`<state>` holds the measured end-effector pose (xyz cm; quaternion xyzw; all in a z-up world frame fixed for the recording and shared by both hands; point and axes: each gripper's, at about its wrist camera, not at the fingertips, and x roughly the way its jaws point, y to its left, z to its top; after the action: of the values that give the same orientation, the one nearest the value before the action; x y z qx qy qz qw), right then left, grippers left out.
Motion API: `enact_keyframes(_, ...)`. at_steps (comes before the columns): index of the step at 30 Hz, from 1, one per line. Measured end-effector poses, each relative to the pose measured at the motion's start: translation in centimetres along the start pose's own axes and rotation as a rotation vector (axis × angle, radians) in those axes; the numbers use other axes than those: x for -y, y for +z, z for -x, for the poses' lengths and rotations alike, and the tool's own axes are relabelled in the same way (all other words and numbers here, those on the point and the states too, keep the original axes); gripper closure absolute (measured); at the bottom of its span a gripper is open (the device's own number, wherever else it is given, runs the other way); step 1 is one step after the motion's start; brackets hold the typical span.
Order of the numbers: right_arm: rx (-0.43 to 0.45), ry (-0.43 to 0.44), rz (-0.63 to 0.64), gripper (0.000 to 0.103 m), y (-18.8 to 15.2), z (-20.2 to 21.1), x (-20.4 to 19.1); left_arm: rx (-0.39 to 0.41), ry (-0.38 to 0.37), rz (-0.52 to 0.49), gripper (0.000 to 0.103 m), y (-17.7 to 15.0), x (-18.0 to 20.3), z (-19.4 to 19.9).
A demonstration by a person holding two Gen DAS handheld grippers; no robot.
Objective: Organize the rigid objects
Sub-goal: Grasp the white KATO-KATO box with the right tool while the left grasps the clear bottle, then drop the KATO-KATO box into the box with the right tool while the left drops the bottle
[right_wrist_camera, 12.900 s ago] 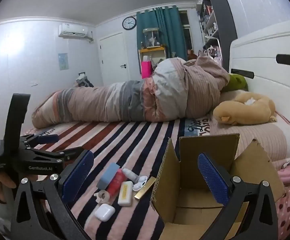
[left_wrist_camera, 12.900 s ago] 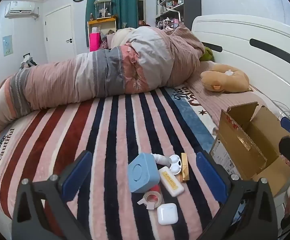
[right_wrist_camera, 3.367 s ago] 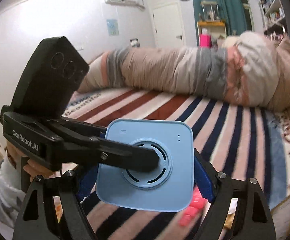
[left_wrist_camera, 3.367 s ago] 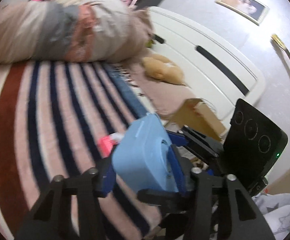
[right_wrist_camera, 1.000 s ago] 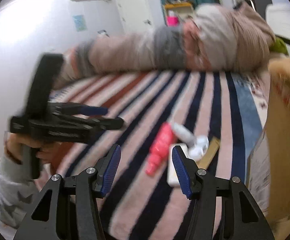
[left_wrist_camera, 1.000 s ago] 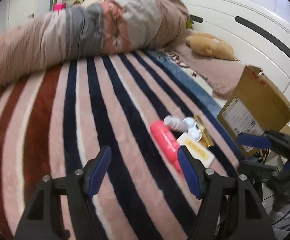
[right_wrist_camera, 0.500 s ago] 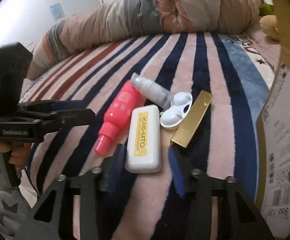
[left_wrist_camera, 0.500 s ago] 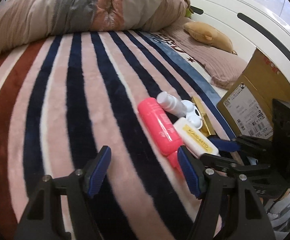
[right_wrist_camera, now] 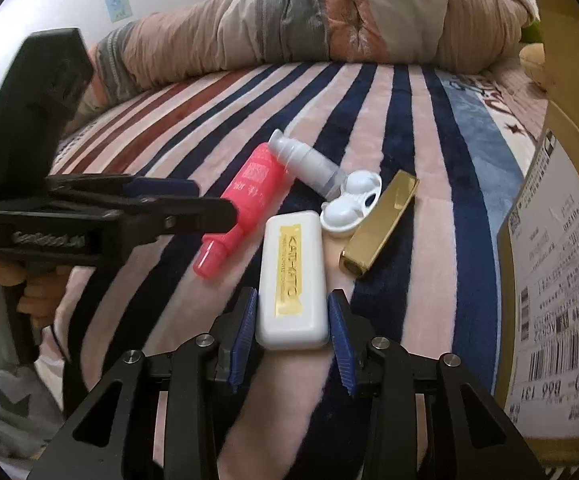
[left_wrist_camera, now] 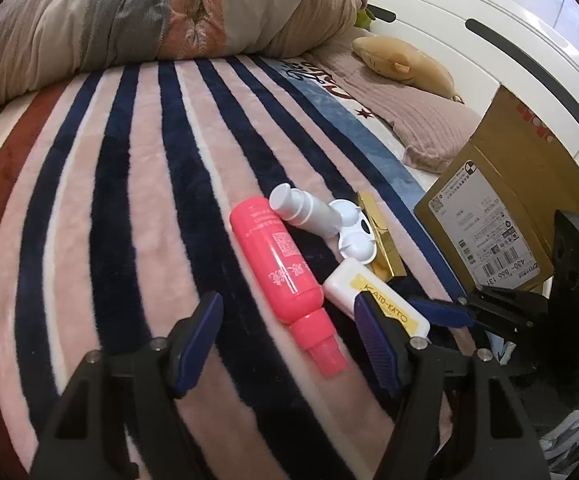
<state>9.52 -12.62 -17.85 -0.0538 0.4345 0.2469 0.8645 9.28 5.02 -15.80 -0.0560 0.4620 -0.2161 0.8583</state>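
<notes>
My right claw (right_wrist_camera: 291, 338) is narrowed around the near end of the white case (right_wrist_camera: 292, 276), pads flanking its two long sides with only slivers of gap, so not yet clamped as far as I can tell. The case lies flat on the striped blanket (right_wrist_camera: 369, 100), between the pink bottle (right_wrist_camera: 245, 196) and the gold bar (right_wrist_camera: 379, 224), left of the box (right_wrist_camera: 561, 280). I'd close squarely on the sides, lift straight up clear of the bottle, while my left claw (left_wrist_camera: 287, 338) waits wide open over the bottle's cap.
</notes>
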Motion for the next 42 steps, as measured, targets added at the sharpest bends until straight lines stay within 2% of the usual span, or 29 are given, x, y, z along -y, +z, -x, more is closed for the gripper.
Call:
enact_keyframes(6, -0.007, -0.024, 0.035, 0.072, 0.3, -0.9, -0.6, 0.006, 0.014, -0.028, 0.038, 0.9, 0.6, 0.3)
enact_keyframes(9, -0.011, -0.027, 0.006, 0.072, -0.1, -0.5, -0.3, 0.036, 0.036, -0.079, 0.039, 2.9, 1.7, -0.3)
enact_keyframes(10, -0.010, -0.024, 0.001, 0.072, -0.1, -0.4, -0.2, 0.039, 0.036, -0.099, 0.043, 3.6, 2.0, -0.7)
enact_keyframes(14, -0.006, 0.013, -0.029, 0.072, -0.4, -0.4, 0.5, 0.018, 0.026, -0.173, 0.047, 6.1, 2.6, -3.6)
enact_keyframes(15, -0.007, 0.020, -0.033, 0.072, -0.4, -0.4, 0.6, 0.004, 0.025, -0.185, 0.049, 6.5, 2.6, -4.4)
enact_keyframes(17, -0.010, 0.033, -0.037, 0.072, -0.3, -0.4, 0.8, -0.035, 0.034, -0.189, 0.062, 6.8, 2.4, -5.5)
enact_keyframes(19, -0.010, 0.036, -0.034, 0.072, -0.3, -0.4, 0.7, -0.049, 0.027, -0.229, 0.066, 6.7, 2.7, -5.3)
enact_keyframes(20, -0.009, 0.037, -0.032, 0.072, -0.4, -0.4, 0.7, -0.068, 0.017, -0.246, 0.074, 6.5, 2.8, -5.1)
enact_keyframes(22, -0.009, 0.041, -0.032, 0.072, -0.4, -0.4, 0.7, -0.126, -0.031, -0.269, 0.078, 6.0, 2.9, -5.1)
enact_keyframes(24, -0.007, 0.046, -0.035, 0.072, -0.4, -0.4, 0.7, -0.152, -0.018, -0.294, 0.078, 5.5, 3.3, -5.4)
enact_keyframes(34, -0.007, 0.047, -0.046, 0.072, -0.1, -0.4, 0.8, -0.196, 0.091, -0.272, 0.078, 5.5, 4.4, -7.2)
enact_keyframes(37, -0.002, 0.032, -0.034, 0.072, -0.1, -0.4, 0.6, -0.200, 0.093, -0.258, 0.078, 4.8, 4.1, -7.1)
enact_keyframes(39, 0.001, 0.024, -0.026, 0.072, -0.1, -0.5, 0.5, -0.203, 0.093, -0.245, 0.082, 4.5, 3.9, -7.2)
enact_keyframes(42, 0.005, 0.002, -0.006, 0.072, 0.1, -0.5, 0.0, -0.177, 0.095, -0.212, 0.082, 4.5, 3.7, -6.6)
